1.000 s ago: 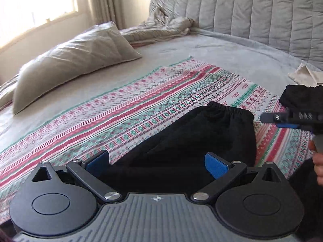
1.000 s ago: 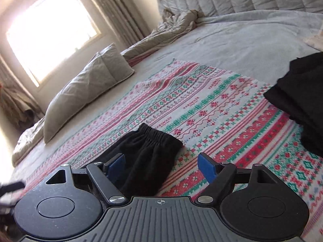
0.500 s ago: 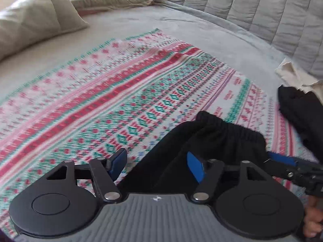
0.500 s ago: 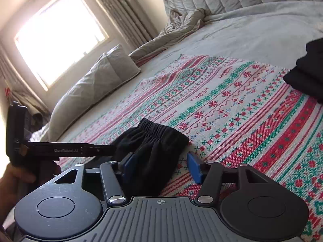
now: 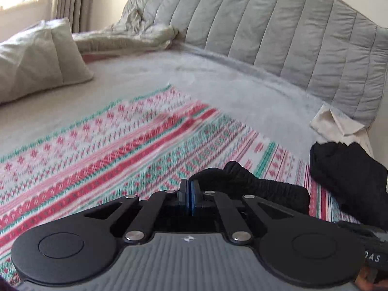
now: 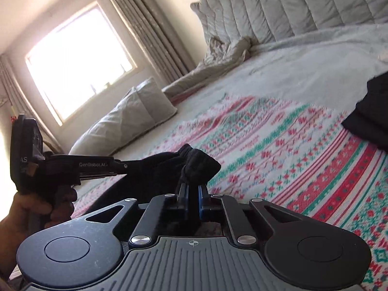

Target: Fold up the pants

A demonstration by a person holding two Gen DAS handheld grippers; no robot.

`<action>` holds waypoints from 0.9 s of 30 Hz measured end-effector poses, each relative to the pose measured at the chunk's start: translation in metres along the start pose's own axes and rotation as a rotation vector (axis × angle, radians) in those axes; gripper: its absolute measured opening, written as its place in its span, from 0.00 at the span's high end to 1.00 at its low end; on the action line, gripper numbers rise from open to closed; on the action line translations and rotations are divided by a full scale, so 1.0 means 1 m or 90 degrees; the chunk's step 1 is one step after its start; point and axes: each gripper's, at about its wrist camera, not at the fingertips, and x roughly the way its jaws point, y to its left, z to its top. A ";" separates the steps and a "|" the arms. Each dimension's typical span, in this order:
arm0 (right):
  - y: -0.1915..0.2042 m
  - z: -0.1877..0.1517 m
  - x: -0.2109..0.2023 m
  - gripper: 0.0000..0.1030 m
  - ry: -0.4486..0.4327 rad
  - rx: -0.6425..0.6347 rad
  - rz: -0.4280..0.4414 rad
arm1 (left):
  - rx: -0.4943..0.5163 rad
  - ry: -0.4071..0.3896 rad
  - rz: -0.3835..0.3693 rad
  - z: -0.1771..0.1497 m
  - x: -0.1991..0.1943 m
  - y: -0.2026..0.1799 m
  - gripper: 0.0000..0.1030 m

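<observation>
Black pants (image 5: pixel 257 189) with an elastic waistband lie on a red, green and white patterned blanket (image 5: pixel 121 150). My left gripper (image 5: pixel 189 189) is shut on the waistband's left part, with the band running off to the right. In the right wrist view my right gripper (image 6: pixel 192 189) is shut on the other waistband corner (image 6: pixel 198 165), which bunches up above the fingers. The left gripper (image 6: pixel 121 166) shows there too, pinching the black cloth from the left. Most of the pants lies hidden below both grippers.
A second pile of black clothing (image 5: pixel 346 169) lies at the right on the blanket, also in the right wrist view (image 6: pixel 371 111). A cream cloth (image 5: pixel 337 126) lies behind it. A grey pillow (image 5: pixel 38 58), crumpled duvet (image 5: pixel 126 38) and quilted headboard (image 5: pixel 266 24) stand beyond.
Both grippers went from open around the pants to shut on the waistband. The waistband is now bunched and lifted a little off the blanket.
</observation>
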 end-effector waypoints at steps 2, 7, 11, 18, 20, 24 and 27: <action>0.000 0.003 -0.003 0.94 -0.011 -0.007 -0.017 | 0.014 -0.012 0.022 0.001 0.006 -0.005 0.92; -0.009 -0.001 0.012 0.94 0.033 -0.006 -0.065 | 0.013 0.006 0.053 -0.015 0.038 -0.002 0.92; -0.018 -0.010 0.027 0.94 0.081 -0.002 -0.101 | 0.013 0.014 0.079 -0.034 0.059 -0.001 0.91; -0.013 -0.004 0.022 0.61 0.067 -0.011 -0.110 | 0.003 -0.021 0.148 -0.039 0.044 -0.013 0.47; -0.005 0.000 0.014 0.32 0.042 -0.040 -0.112 | 0.001 -0.031 0.164 -0.044 0.026 -0.019 0.31; 0.005 0.006 0.003 0.31 0.029 -0.055 -0.101 | -0.010 -0.036 0.205 -0.060 -0.014 -0.028 0.18; 0.009 0.005 0.000 0.30 0.036 -0.044 -0.087 | -0.015 -0.031 0.239 -0.074 -0.049 -0.028 0.12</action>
